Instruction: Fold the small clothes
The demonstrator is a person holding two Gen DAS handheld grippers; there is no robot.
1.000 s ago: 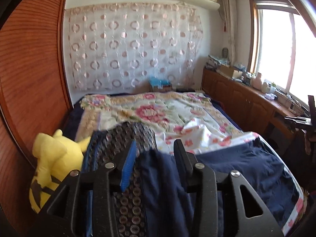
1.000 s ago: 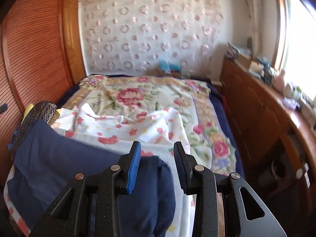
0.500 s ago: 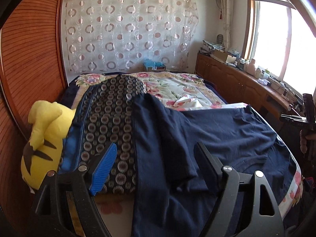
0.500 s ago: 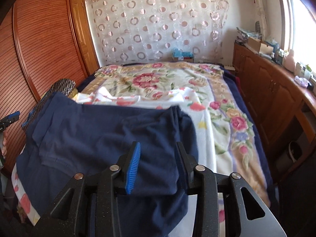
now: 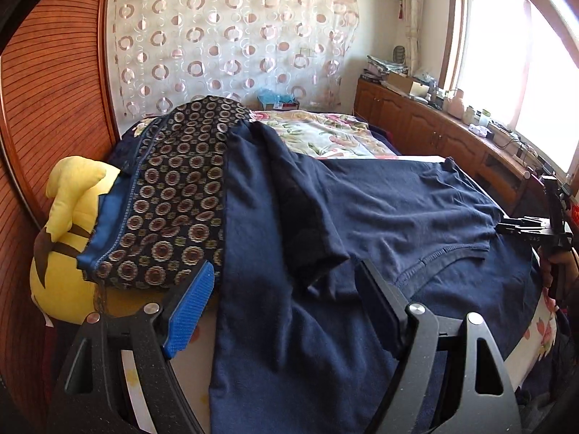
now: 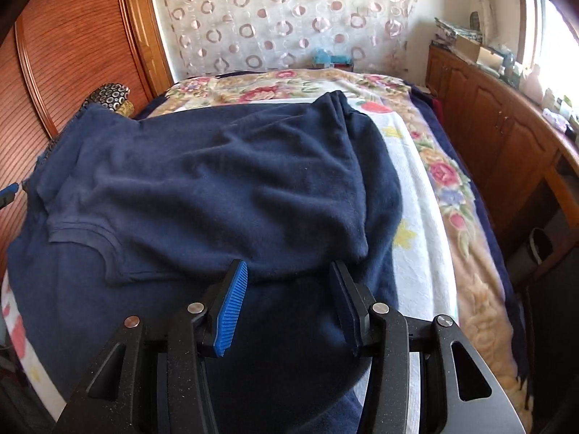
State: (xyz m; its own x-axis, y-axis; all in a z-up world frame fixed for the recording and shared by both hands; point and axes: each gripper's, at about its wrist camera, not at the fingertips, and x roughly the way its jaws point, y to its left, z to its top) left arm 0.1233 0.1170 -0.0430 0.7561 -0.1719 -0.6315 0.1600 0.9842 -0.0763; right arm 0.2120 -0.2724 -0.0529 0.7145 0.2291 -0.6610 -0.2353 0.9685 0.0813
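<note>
Fingers of your left gripper [image 5: 286, 307] and right gripper [image 6: 289, 300] stood wide, holding nothing; the navy shirt [image 6: 217, 188] lay folded over on the bed [image 6: 452, 195].

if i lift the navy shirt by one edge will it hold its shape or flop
The navy shirt will probably flop: it lies in soft wrinkles and drapes over the bed's edge. Its folded-over layer looks loose, so it would likely slide open. It seems light.

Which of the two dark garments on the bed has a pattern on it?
The patterned cloth, covered in small rings and edged in blue, lying at the left against the yellow plush toy. The navy shirt beside it is plain, spread between both open grippers.
</note>
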